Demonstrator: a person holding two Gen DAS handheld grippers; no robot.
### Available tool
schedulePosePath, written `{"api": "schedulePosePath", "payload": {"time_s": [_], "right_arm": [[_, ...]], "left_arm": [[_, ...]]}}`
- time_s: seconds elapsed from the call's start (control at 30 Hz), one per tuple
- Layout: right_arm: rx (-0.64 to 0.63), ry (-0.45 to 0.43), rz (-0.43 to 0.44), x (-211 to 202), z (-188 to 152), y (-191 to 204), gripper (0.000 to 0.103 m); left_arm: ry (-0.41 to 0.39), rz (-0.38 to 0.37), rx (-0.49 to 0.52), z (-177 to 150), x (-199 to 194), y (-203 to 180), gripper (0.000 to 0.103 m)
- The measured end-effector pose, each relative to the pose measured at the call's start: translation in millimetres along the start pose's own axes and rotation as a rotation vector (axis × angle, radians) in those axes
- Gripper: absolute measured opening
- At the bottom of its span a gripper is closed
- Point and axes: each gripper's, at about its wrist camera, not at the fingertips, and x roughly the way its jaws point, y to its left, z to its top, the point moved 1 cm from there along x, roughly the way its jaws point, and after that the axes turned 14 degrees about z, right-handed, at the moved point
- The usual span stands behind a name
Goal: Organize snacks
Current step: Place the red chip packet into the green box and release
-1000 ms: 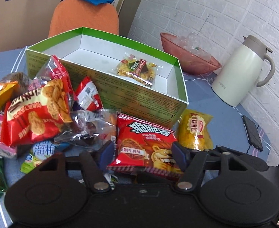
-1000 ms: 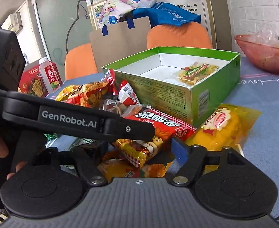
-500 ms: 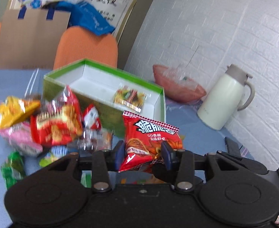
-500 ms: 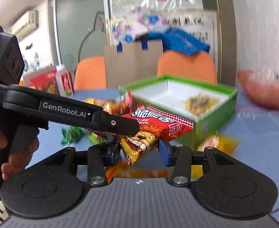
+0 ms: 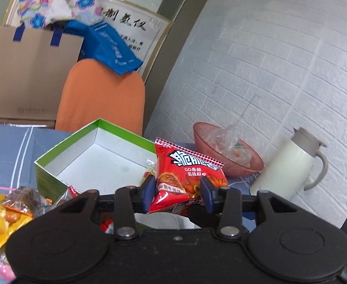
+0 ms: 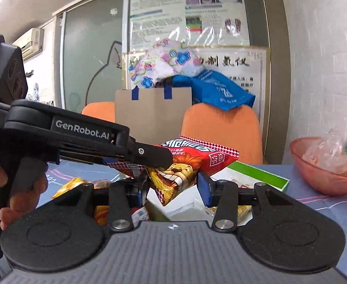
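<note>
Nearest to me, my left gripper (image 5: 177,195) has its blue pads pressed on the lower part of a red crinkly foil snack packet with a cartoon lion and white lettering (image 5: 187,175), which stands upright between them, lifted clear of the table. My right gripper (image 6: 173,187) pinches the same packet (image 6: 185,165) from the other side, its blue pads against the lion's face, and in that view the black arm of the left gripper (image 6: 90,139) crosses in front, with a hand (image 6: 19,189) wrapped round its handle.

Just below and to the left of the packet lies a loose heap of other snack bags (image 5: 5,215), yellow, orange and pink, on the blue-grey tablecloth (image 5: 5,151).

Behind the packet stands an open rectangular cardboard box with green outer walls and a white inside (image 5: 97,156); a small clear-wrapped snack (image 5: 149,168) peeks out at its near right corner, mostly hidden by the packet.

Farther right sit a translucent reddish plastic bowl holding crumpled clear wrap (image 5: 228,151) and a cream jug with a grey lid and handle (image 5: 291,163), near the white brick wall (image 5: 280,71).

At the back are an orange chair back (image 5: 102,94), a brown paper bag with blue handles (image 5: 31,75) and a blue plastic bag (image 5: 109,47).
</note>
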Motion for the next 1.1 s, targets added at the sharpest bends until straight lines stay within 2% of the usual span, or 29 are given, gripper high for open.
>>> {"api": "schedulePosePath", "payload": {"time_s": [0.17, 0.33, 0.37, 0.4, 0.43, 0.47, 0.53, 0.6, 0.7, 0.87, 1.0, 1.1], "right_arm": [[0.073, 0.031, 0.015, 30, -7, -24, 0.072], [0.109, 0.059, 0.021, 50, -15, -35, 0.072], [0.121, 0.067, 0.027, 55, -17, -37, 0.074], [0.133, 0.082, 0.03, 60, -20, -38, 0.078], [0.139, 0.109, 0.034, 66, -23, -39, 0.098], [0.138, 0.141, 0.029, 69, -26, -39, 0.103], [0.113, 0.152, 0.001, 63, -28, -35, 0.103], [0.091, 0.119, -0.028, 45, -26, -30, 0.103], [0.074, 0.035, -0.04, 6, -18, -22, 0.103], [0.071, -0.063, -0.041, -56, -20, -2, 0.103], [0.093, -0.05, -0.011, -83, -37, 14, 0.103], [0.111, -0.001, 0.01, -91, -55, 23, 0.103]], "left_arm": [[0.066, 0.015, -0.039, 8, 41, 15, 0.095], [0.083, 0.058, -0.03, 8, 61, 22, 0.095], [0.08, 0.073, -0.025, 6, 63, 23, 0.102], [0.079, 0.091, -0.019, 4, 65, 24, 0.103], [0.082, 0.113, -0.011, 2, 65, 25, 0.103], [0.076, 0.154, -0.001, -1, 62, 25, 0.103], [0.037, 0.198, 0.015, -6, 46, 26, 0.103], [0.023, 0.168, 0.018, -7, 27, 27, 0.103], [0.009, 0.146, -0.029, -11, -8, 28, 0.103], [-0.044, 0.107, -0.032, -37, -68, 21, 0.103], [-0.035, 0.087, -0.038, -69, -96, 18, 0.103], [-0.004, 0.065, -0.066, -97, -110, 19, 0.103]]}}
